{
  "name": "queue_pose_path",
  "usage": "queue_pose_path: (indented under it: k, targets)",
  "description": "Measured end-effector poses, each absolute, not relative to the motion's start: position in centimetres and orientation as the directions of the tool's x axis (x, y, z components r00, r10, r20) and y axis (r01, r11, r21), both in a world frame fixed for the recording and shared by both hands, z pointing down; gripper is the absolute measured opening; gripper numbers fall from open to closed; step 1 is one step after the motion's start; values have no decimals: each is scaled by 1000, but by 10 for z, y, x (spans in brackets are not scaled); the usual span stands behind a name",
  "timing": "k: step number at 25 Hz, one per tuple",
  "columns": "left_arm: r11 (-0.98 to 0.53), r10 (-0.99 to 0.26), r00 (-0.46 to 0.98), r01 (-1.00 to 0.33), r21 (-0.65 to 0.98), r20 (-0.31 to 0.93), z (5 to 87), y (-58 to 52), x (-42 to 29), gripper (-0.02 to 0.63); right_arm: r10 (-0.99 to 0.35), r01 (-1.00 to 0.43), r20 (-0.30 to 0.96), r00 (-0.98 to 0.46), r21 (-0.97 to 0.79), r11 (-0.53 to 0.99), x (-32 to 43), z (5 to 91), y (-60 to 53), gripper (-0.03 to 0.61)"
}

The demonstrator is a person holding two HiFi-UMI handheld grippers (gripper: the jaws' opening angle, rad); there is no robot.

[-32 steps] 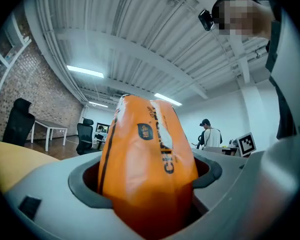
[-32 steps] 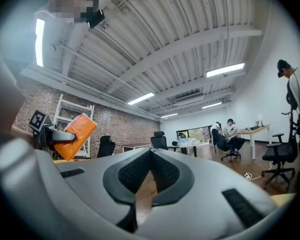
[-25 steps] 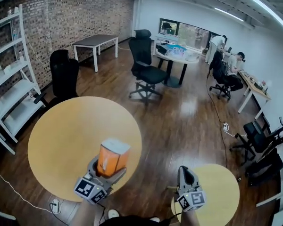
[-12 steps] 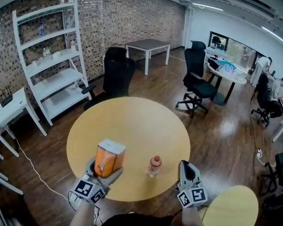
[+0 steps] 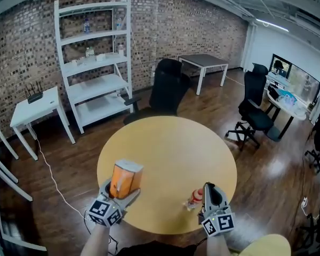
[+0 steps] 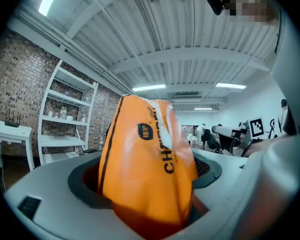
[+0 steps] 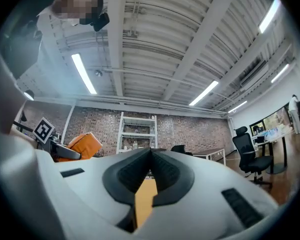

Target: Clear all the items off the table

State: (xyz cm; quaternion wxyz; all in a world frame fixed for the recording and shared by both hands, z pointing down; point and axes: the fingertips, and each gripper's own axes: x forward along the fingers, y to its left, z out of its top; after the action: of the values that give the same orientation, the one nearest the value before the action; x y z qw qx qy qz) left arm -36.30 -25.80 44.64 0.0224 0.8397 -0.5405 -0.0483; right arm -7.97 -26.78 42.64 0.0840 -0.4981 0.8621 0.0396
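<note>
**Head view with the two tongs views.** We are pinching the orange packet (image 5: 126,179) in the left tongs (image 6: 149,181). Their jaws are standing wide apart only because the puffed bag is filling the gap between them. The pads are pressing on its lower part, so its sealed top is rising upright above the jaws. We are holding it clear of the desk (image 5: 165,143), over the near left edge, and we are reading this as a carry: the item is already off the surface. The right tongs (image 7: 151,156) are pressed together with nothing between the jaws, and they are hovering at the near right edge of the desk. Just beside them, a little inside that edge, a small clear bottle (image 5: 194,198) with a red cap is standing on the desk. We cannot tell from the head view whether the tongs are touching it, and the right tongs view is not showing it. No other item is showing on the desk, so we are judging the bottle to be the last thing left to clear. The next move is probably calling for the right jaws to spread before closing around the bottle. The packet is soft and air-filled, so a harder squeeze is risking crushed contents and a looser one a slip.
</note>
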Motion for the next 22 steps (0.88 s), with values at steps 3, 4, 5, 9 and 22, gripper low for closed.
queue_pose_path:
  k: [3, 4, 5, 9, 22]
  targets:
    - [-403, -914, 405, -908, 117, -8, 465, -269, -363, 433, -859, -869, -171, -483, -27, 494, -76, 432, -271, 3]
    - [-400, -914, 406, -907, 130, 15, 474, -271, -362, 433, -861, -869, -161, -482, -32, 493, -75, 436, -269, 3]
    - [-397, -913, 406, -907, 143, 43, 485, -273, -361, 433, -863, -869, -152, -482, -39, 493, -74, 440, -267, 3]
    - [-373, -897, 405, -909, 186, 177, 540, -288, -355, 433, -870, -871, -125, -476, -67, 486, -69, 456, -265, 3]
    - [-370, -646, 349, -921, 122, 679, 741, -299, -327, 436, -951, -944, -28, -307, -117, 308, -25, 491, -242, 3]
